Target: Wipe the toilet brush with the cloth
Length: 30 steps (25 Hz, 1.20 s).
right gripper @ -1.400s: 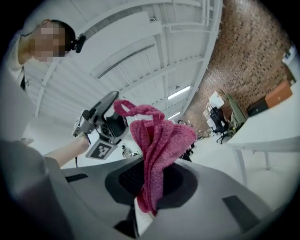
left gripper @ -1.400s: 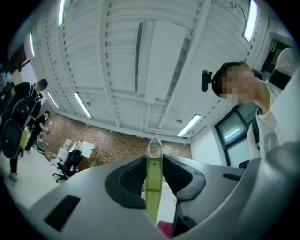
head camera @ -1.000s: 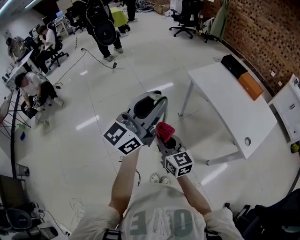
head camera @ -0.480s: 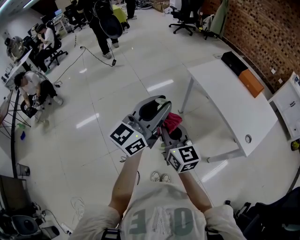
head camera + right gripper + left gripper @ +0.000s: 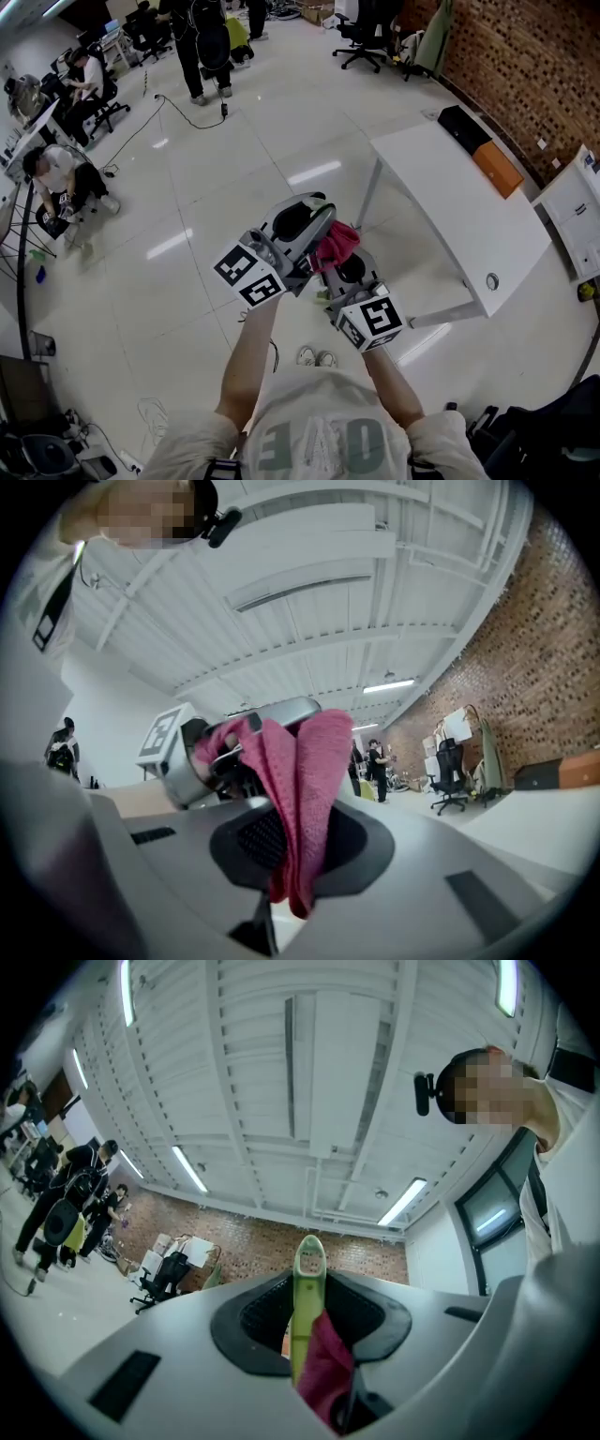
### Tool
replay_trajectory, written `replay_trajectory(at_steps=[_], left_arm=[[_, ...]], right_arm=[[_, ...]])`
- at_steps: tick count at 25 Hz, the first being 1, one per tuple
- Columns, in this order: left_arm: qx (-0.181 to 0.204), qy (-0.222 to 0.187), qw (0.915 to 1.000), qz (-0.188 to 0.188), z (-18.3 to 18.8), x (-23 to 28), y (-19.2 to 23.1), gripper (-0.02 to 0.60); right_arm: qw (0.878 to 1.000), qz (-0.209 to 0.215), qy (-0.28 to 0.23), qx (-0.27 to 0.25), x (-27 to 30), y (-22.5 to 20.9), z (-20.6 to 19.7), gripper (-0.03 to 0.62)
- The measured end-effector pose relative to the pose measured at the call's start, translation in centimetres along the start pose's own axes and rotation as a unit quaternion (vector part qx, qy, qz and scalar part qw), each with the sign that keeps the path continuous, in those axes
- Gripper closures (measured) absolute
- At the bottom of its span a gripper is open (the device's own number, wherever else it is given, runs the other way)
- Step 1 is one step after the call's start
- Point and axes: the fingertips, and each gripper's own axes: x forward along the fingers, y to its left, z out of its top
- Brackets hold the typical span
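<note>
In the left gripper view a light-green toilet brush handle (image 5: pixel 307 1288) stands upright between the jaws of my left gripper (image 5: pixel 305 1335), which is shut on it. The brush head is hidden. A pink cloth (image 5: pixel 328 1368) lies against the handle's lower right side. My right gripper (image 5: pixel 295 855) is shut on that cloth (image 5: pixel 300 789), which folds upward toward the left gripper (image 5: pixel 225 752). In the head view both grippers are held side by side in front of the person's chest, left gripper (image 5: pixel 305 220) beside right gripper (image 5: pixel 342 267), with the cloth (image 5: pixel 335 244) between them.
A white table (image 5: pixel 469 216) stands to the right with an orange box (image 5: pixel 497 169) and a black box (image 5: pixel 459 127) by the brick wall. Seated people (image 5: pixel 56 173) and desks are far left. A person (image 5: pixel 202 47) walks at the top. A cable (image 5: pixel 187 112) lies on the floor.
The right gripper has lifted the cloth up and pressed it in against the left gripper's jaws. The left gripper has sunk slightly, still holding the handle.
</note>
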Motion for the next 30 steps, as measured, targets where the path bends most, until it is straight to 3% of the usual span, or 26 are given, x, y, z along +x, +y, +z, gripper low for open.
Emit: replay_trajectory(at_steps=[2, 5, 10, 18, 30], left_arm=[[0.012, -0.007, 0.9997, -0.022, 0.1, -0.4, 0.6, 0.469], [0.038, -0.023, 0.9957, -0.082, 0.5, -1.6, 0.7, 0.469], [0.011, -0.023, 0.988, -0.153, -0.1, -2.4, 1.0, 0.469], [-0.016, -0.004, 0.9812, -0.192, -2.8, -1.7, 2.0, 0.469], [-0.038, 0.023, 0.9698, -0.24, -6.1, 1.5, 2.6, 0.469]], right_arm=[[1.0, -0.022, 0.006, 0.009, -2.1, -1.6, -1.2, 0.563], [0.991, -0.114, 0.049, 0.05, -5.2, -7.0, -5.1, 0.563], [0.979, -0.178, 0.089, 0.053, -8.1, -12.2, -8.0, 0.563], [0.969, -0.211, 0.118, 0.052, -9.3, -16.5, -9.7, 0.563], [0.971, -0.191, 0.128, 0.061, -7.3, -18.4, -10.9, 0.563]])
